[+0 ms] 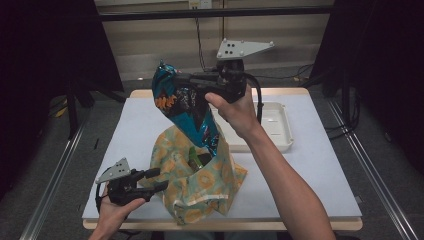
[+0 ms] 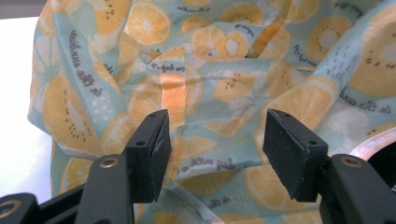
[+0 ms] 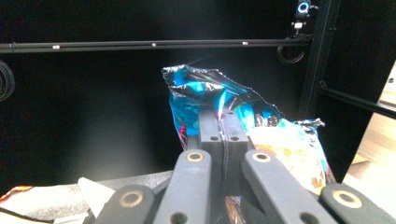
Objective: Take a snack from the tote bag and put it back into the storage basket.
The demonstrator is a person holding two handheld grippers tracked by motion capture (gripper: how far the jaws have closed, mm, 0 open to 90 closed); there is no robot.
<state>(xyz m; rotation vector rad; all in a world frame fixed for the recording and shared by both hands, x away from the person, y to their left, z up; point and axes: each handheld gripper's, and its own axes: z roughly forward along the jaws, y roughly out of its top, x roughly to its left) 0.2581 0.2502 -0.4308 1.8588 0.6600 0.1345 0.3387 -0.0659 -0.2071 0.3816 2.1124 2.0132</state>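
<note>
Right gripper [image 1: 186, 80]: jaws clamped tight on the top part of a glossy blue foil snack bag [image 1: 186, 107] with orange and black print. Bag hangs tilted, top end up and toward the left of the high view, lower end down inside the mouth of a pale green cloth bag printed w/ orange and kiwi slices [image 1: 200, 187]. Right gripper view confirms: the two black jaws meet w/ the crinkled foil pinched between them, bag's sealed upper edge standing above the jaws.

Left gripper [image 1: 159, 179]: jaws apart, nothing between the pads. Sits low at the near left of the desk [image 1: 310, 170], tips just beside the cloth bag's left flank. Left gripper view: the fruit-print fabric lies right in front of the spread jaws; contact w/ fabric cannot be told.

Cloth bag: slumped on the white desk top near the front edge, roughly centre, mouth facing up. A dark green item [image 1: 196, 159] shows inside the mouth next to the snack bag's lower end; what it is cannot be made out.

White shallow plastic tray [image 1: 280, 131]: on the desk behind and to the right of the cloth bag, partly behind the person's right forearm.
</note>
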